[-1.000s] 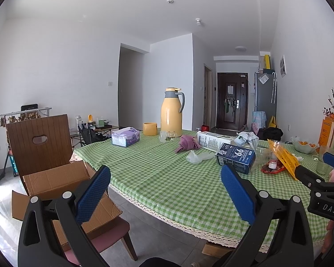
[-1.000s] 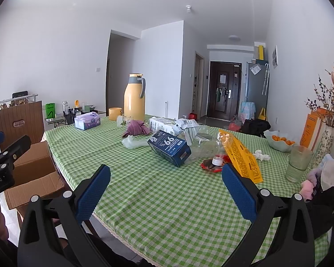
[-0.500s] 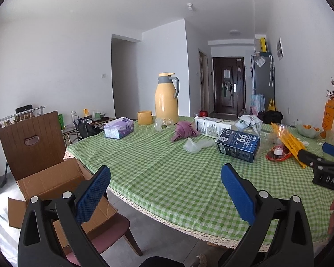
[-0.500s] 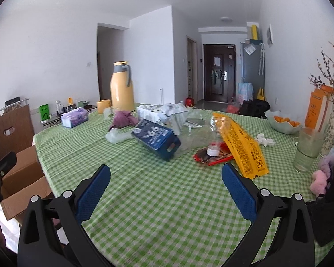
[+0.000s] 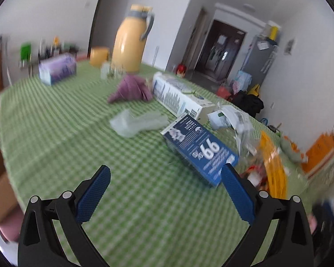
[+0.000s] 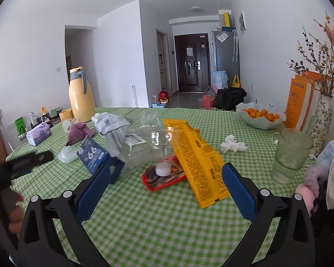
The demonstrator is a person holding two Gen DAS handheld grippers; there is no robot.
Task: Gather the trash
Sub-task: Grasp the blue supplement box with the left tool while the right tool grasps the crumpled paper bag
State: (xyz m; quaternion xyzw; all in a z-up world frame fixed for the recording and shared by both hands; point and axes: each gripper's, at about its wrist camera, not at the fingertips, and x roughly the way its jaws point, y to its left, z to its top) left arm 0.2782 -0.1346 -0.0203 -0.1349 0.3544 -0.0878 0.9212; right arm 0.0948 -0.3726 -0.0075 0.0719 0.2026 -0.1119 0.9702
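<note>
Trash lies on the green checked tablecloth. A blue box marked 99 lies just ahead of my open, empty left gripper. A white carton and a clear plastic wrapper lie beyond it. In the right wrist view a yellow packet leans on a red wrapper, with clear plastic packaging and a crumpled tissue nearby. My right gripper is open and empty, low over the table before the red wrapper.
A yellow thermos, purple cloth, tissue box, green glass, bowl of oranges and flower vase stand on the table. The left gripper's body shows at the left edge.
Both grippers have moved forward over the table and closer to the trash pile. The left view has swung right and down toward the blue box, and is blurred.
</note>
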